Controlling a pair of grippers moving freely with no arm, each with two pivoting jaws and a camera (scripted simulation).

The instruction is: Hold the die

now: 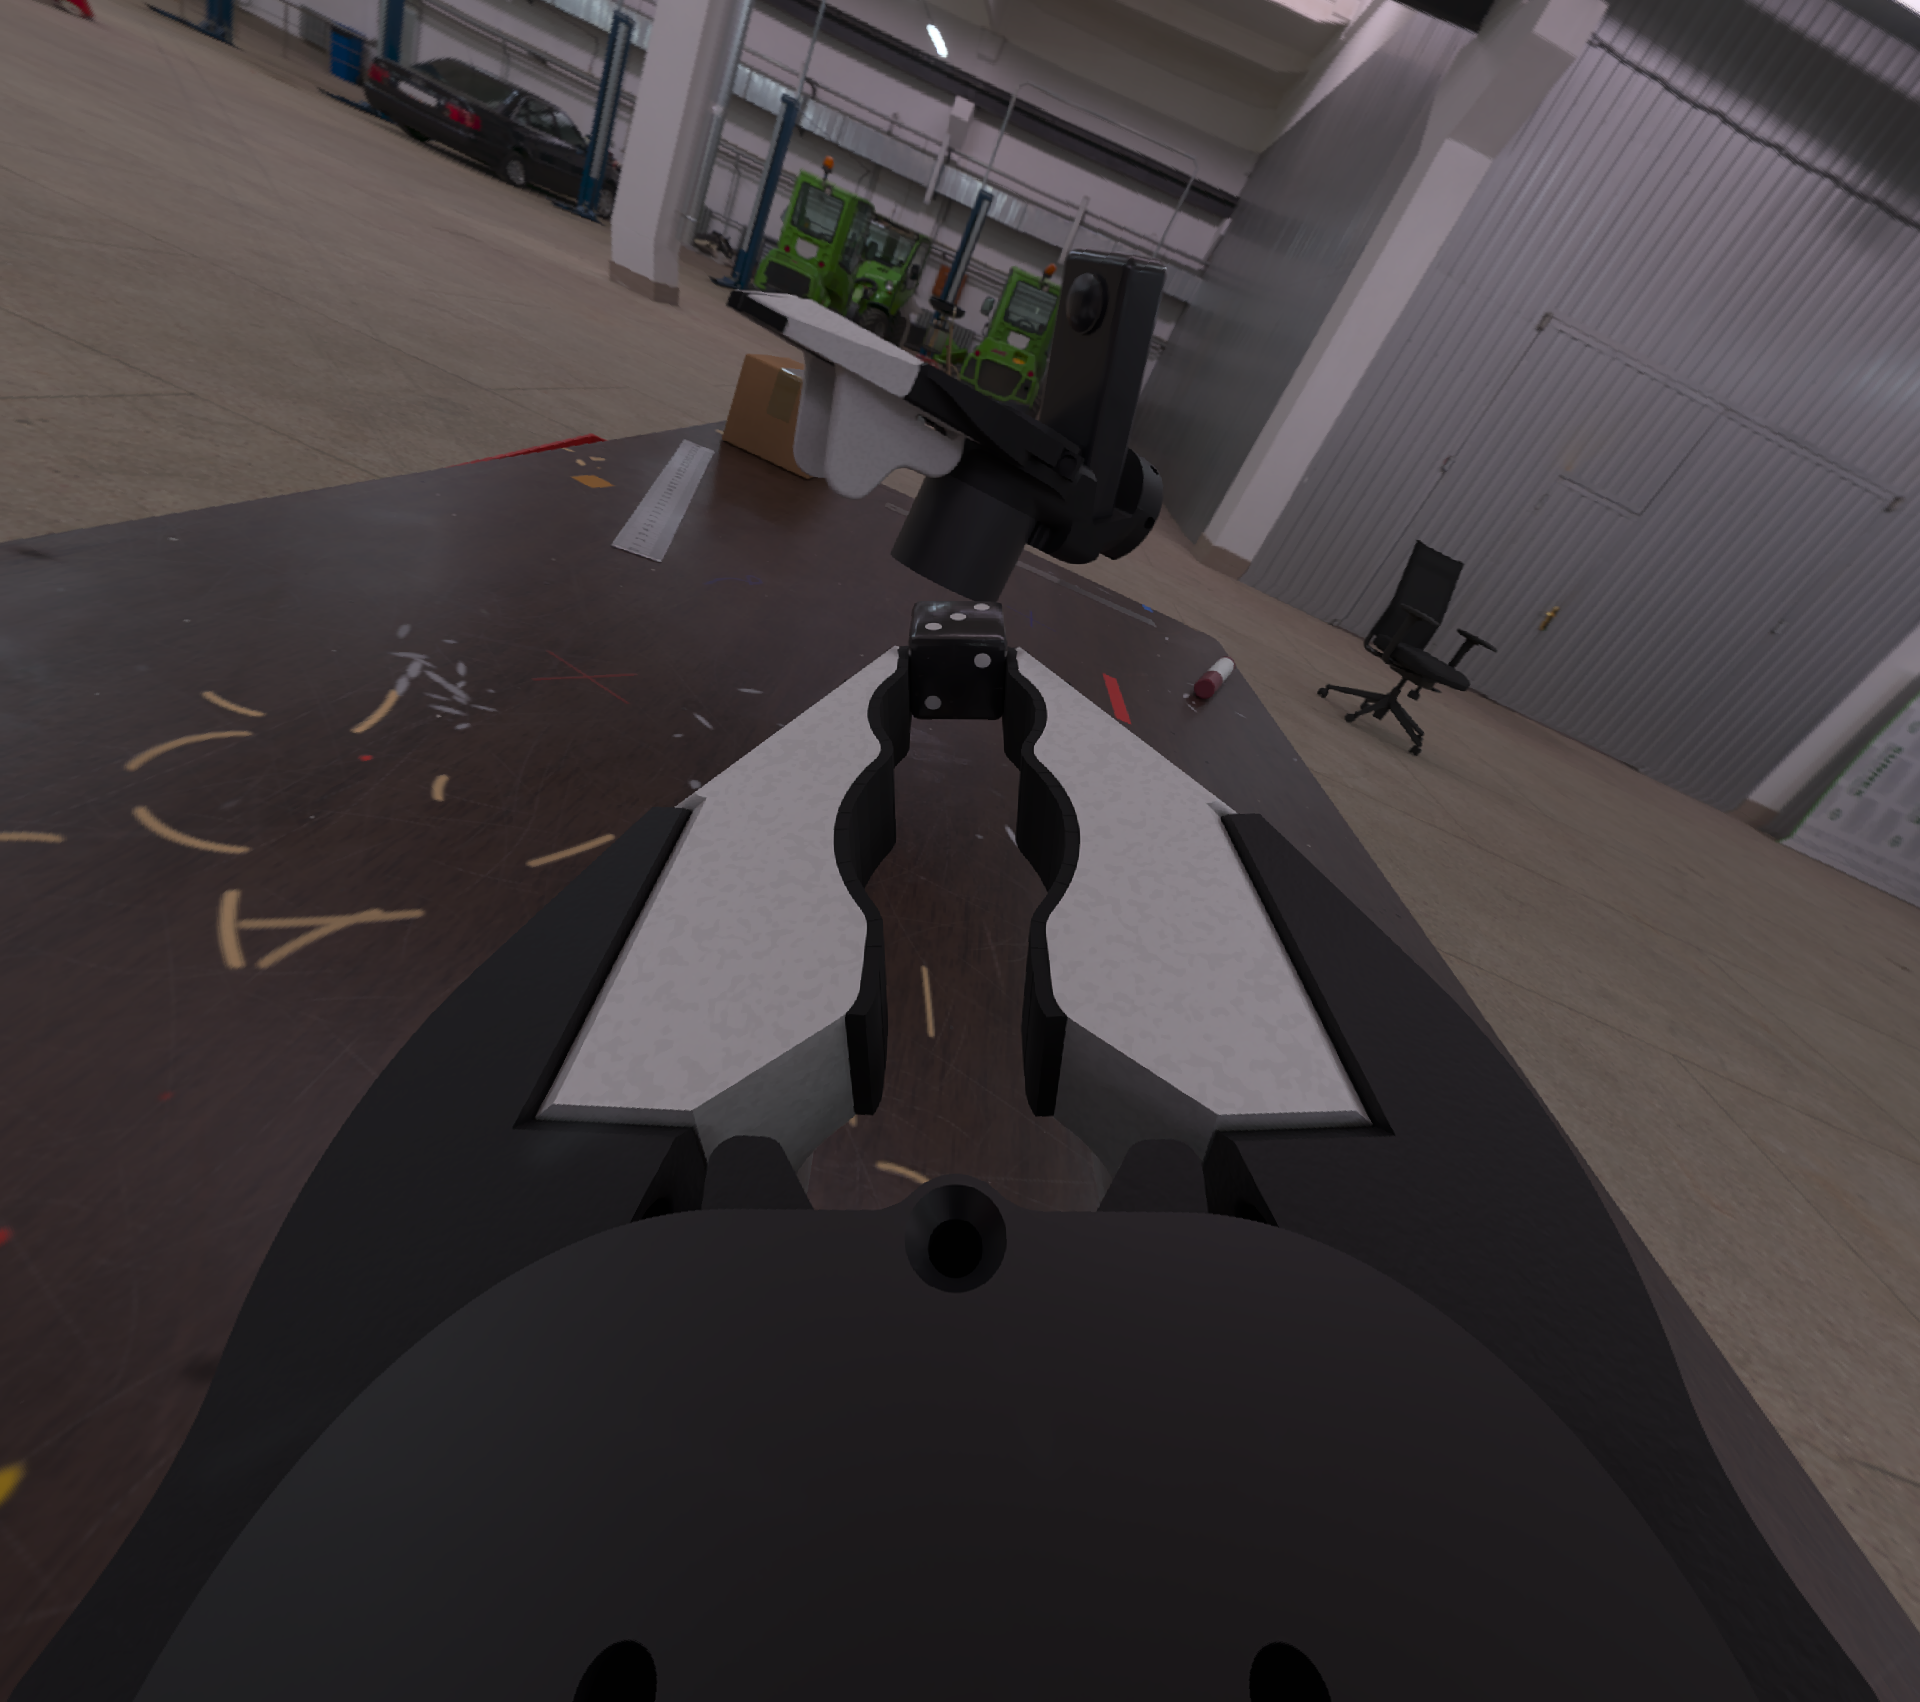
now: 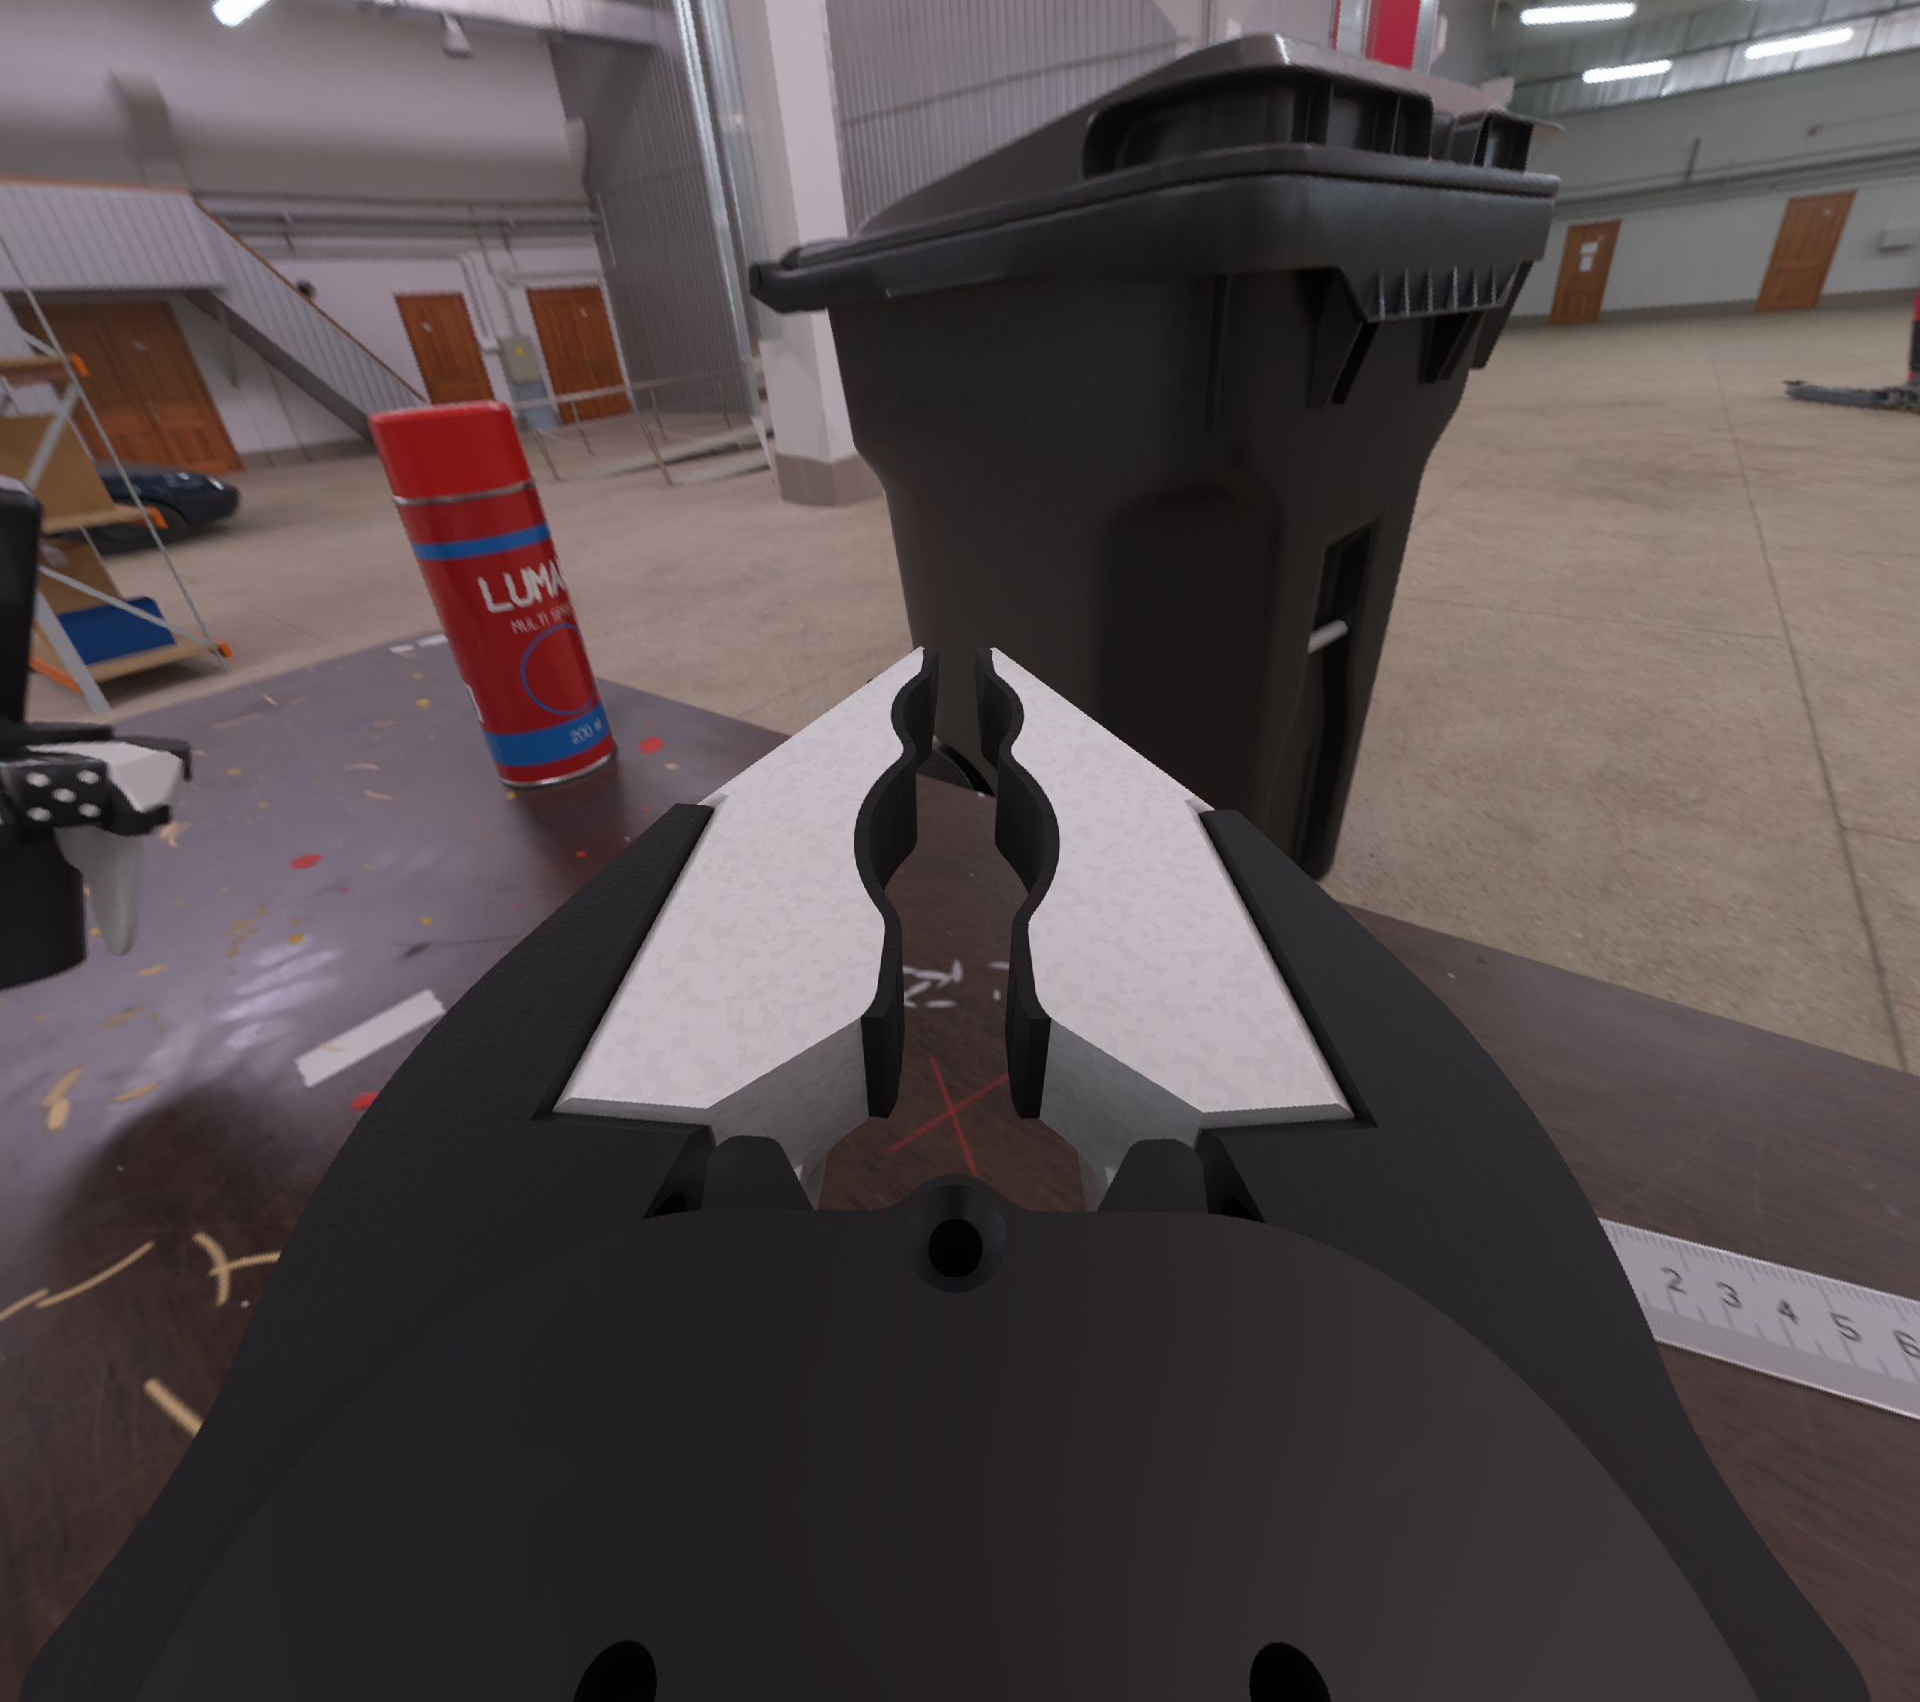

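Grip is the step in hand: the left gripper [image 1: 956, 676] has its two white fingers with black wavy pads drawn in on the small black cube die with white pips [image 1: 957, 661], which sits pinched between the very fingertips, and from the left wrist view it looks lifted clear of the dark brown scratched wooden tabletop [image 1: 312, 769], though whether it is quite free of the surface I cannot tell for certain. The die shows again at the left edge of the right wrist view [image 2: 64, 794], caught in the same fingers above the table. The right gripper [image 2: 957, 665] holds nothing; its fingers are nearly closed, a narrow slit between the tips, pointing off the table edge toward a big dark grey plastic wheeled bin [image 2: 1174, 426] on the floor. A red spray can with blue bands [image 2: 488, 592] stands near that same edge, and a steel ruler [image 2: 1787, 1320] lies by the right-hand edge. Since the hold is only at the tips, the next move, as I judge it, calls for steady pressure and no sudden tilt, lest the cube twist out.
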